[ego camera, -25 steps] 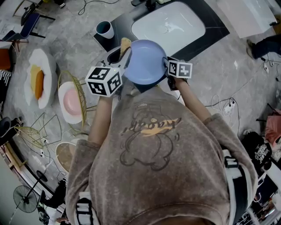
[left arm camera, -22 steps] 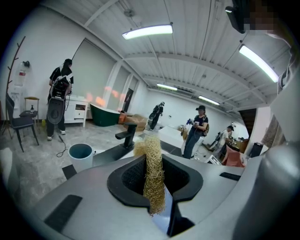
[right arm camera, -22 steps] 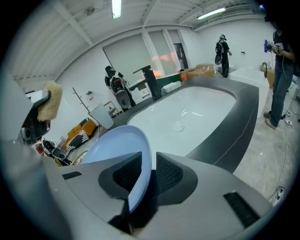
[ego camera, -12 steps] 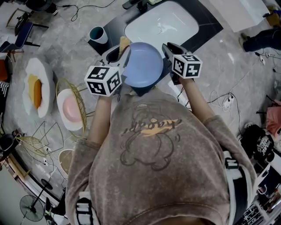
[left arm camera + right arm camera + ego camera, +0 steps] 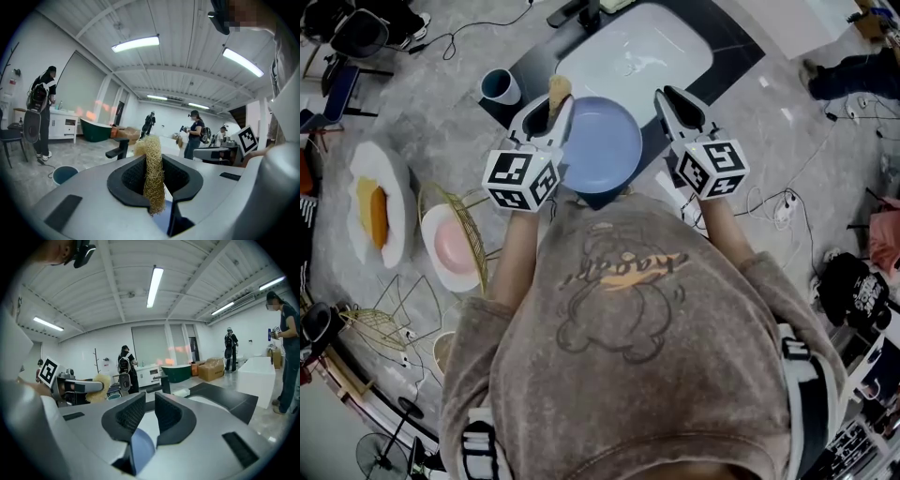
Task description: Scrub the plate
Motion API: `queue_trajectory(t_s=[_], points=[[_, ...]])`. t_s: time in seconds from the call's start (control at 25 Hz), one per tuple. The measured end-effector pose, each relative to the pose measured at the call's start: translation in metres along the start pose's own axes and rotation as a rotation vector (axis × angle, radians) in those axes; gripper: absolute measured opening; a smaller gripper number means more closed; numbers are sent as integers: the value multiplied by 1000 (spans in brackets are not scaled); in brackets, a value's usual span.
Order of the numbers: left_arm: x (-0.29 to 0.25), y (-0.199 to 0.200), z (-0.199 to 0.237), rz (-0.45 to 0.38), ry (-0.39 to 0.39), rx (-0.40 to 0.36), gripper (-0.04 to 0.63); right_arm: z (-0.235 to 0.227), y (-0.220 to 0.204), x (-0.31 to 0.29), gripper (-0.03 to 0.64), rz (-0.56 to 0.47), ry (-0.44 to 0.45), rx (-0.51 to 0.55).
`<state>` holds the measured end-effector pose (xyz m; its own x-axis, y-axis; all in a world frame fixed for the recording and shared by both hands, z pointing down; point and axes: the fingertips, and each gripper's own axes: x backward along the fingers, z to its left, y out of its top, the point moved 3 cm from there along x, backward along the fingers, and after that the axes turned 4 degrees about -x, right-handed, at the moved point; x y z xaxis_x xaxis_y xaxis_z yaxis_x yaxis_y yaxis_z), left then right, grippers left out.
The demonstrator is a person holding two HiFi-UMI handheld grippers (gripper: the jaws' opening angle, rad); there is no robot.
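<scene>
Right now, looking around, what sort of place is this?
Probably an indoor test studio, not a home: a white sink in a dark counter, a green bathtub standing in the open, and cables across the floor.

Grey marble floor (image 5: 441, 131) everywhere. Dark counter (image 5: 737, 53) with a white sink (image 5: 628, 56) sits just ahead of the jaws, cup (image 5: 500, 86) on its corner beside the left gripper (image 5: 551, 101). White platter (image 5: 370, 192) on the floor well off left, cables (image 5: 773, 211) off right.

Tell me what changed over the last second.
The right gripper lifted away from the right edge of the blue plate; its jaws have just been closing, with nothing between them. The left gripper stays shut on the loofah by the plate's left rim; the plate stays before the sink.
</scene>
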<state>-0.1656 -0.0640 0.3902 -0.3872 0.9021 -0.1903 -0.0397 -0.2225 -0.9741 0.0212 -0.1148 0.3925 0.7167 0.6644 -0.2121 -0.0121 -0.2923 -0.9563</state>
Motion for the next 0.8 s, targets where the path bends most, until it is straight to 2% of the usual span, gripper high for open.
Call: queue_trajectory(t_s=[0.32,0.8], points=[[-6,-12,4,-42,23,-35,78,-15,-13,5,-7,-33,-96,-27],[-4,-21,11,-32,87,21,78,-20,-28,8,-3,-7,-110,-45]])
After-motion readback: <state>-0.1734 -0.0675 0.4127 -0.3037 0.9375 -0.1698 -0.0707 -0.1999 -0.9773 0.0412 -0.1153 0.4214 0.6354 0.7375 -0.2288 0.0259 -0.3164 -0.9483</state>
